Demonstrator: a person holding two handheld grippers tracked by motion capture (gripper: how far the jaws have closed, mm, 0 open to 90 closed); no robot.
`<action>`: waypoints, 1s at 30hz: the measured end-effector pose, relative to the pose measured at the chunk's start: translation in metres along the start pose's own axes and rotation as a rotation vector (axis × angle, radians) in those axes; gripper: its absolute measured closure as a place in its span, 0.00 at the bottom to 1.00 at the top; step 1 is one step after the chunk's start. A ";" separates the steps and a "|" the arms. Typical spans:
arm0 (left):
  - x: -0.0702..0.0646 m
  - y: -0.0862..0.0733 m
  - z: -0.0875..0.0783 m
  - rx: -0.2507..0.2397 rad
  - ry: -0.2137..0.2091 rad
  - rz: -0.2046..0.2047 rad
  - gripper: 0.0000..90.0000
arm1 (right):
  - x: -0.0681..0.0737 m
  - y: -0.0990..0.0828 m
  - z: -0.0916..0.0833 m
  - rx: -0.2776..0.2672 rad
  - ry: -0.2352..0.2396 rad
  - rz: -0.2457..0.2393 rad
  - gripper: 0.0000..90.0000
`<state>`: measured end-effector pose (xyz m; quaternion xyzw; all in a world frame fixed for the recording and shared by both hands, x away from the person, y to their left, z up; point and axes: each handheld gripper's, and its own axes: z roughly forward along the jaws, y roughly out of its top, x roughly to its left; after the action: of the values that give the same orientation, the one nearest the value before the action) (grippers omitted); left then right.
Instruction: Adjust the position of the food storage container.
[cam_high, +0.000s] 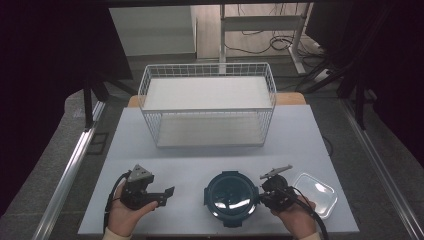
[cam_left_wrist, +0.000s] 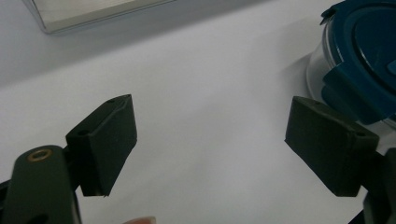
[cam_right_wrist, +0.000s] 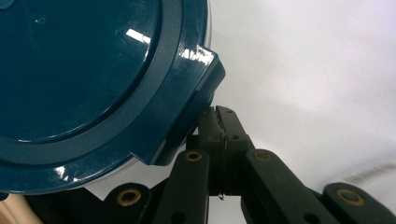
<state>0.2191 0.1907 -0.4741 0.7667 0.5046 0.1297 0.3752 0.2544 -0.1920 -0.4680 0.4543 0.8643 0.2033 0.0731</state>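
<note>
- Round container with dark blue clip-lock lid (cam_high: 231, 196) sits at the near edge of the white table (cam_high: 210, 165), between the two hands.
- Right gripper (cam_right_wrist: 218, 122): jaws pressed together, tips against the lid's right-side latch tab (cam_right_wrist: 194, 100), nothing between them; likely pushing the latch, though whether down or up cannot be told.
- Left gripper (cam_left_wrist: 210, 140): jaws spread, empty, left of the container.
- Next move probably needs the left gripper steadying the container.
- Clear plastic lid (cam_high: 314, 194) lies to the right; white wire basket (cam_high: 207, 102) stands far.

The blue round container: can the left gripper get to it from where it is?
Probably yes. The left gripper has open jaws aimed at the blue-lidded container, with bare table between them.
</note>
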 end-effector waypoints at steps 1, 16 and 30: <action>0.000 0.000 0.000 0.000 0.000 0.000 0.18 | 0.000 0.000 0.000 0.000 0.000 0.000 0.99; 0.005 -0.001 -0.001 -0.002 0.005 -0.011 0.18 | 0.036 0.028 0.025 -0.019 0.077 -0.075 0.99; 0.010 -0.003 0.000 -0.003 0.022 -0.028 0.18 | 0.035 0.029 0.025 -0.076 0.096 -0.106 0.98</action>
<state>0.2217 0.2000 -0.4782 0.7575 0.5192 0.1337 0.3725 0.2640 -0.1421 -0.4763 0.3944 0.8814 0.2532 0.0593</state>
